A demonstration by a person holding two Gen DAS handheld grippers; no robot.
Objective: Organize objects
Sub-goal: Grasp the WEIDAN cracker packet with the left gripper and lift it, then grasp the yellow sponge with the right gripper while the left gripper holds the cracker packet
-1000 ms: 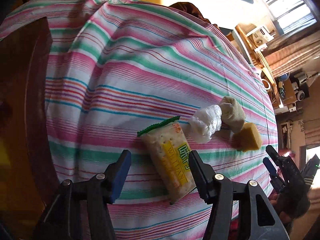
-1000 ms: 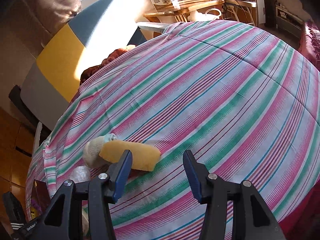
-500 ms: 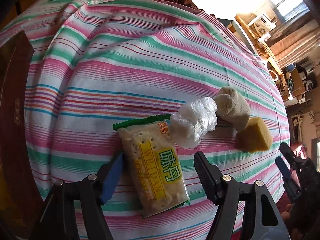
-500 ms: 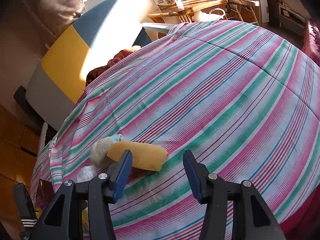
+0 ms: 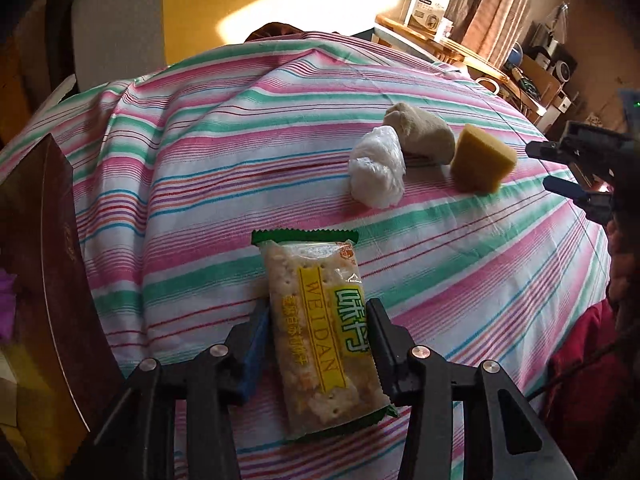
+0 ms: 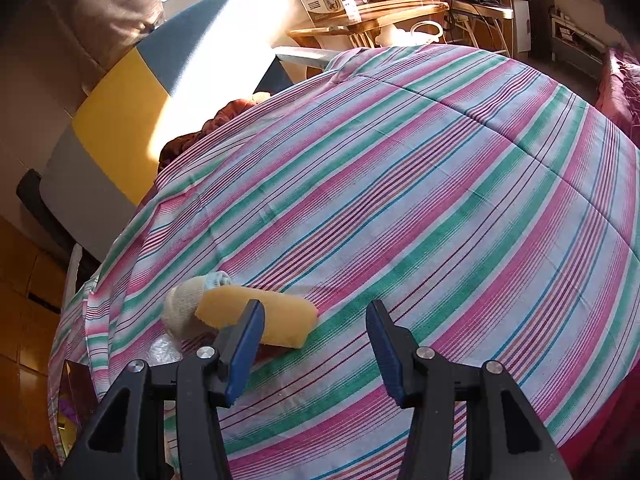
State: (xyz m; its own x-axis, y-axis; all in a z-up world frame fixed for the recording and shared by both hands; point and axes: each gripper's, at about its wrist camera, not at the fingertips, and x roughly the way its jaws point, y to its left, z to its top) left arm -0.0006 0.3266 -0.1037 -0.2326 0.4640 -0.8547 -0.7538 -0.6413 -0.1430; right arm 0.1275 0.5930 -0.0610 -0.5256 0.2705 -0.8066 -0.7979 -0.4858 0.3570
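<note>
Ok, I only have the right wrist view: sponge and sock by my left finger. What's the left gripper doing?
Observer: The left gripper is closing on a cracker packet that lies flat on the striped cloth, with a pad at each long edge.
Operator: Anything else beside the sock?
Observer: A crumpled white plastic bag lies right beside the sock, on the side away from the sponge.

Sunlit yellow-grey wall [image 6: 120, 120]; wooden table [image 6: 372, 20]; curtained window [image 5: 492, 8].
</note>
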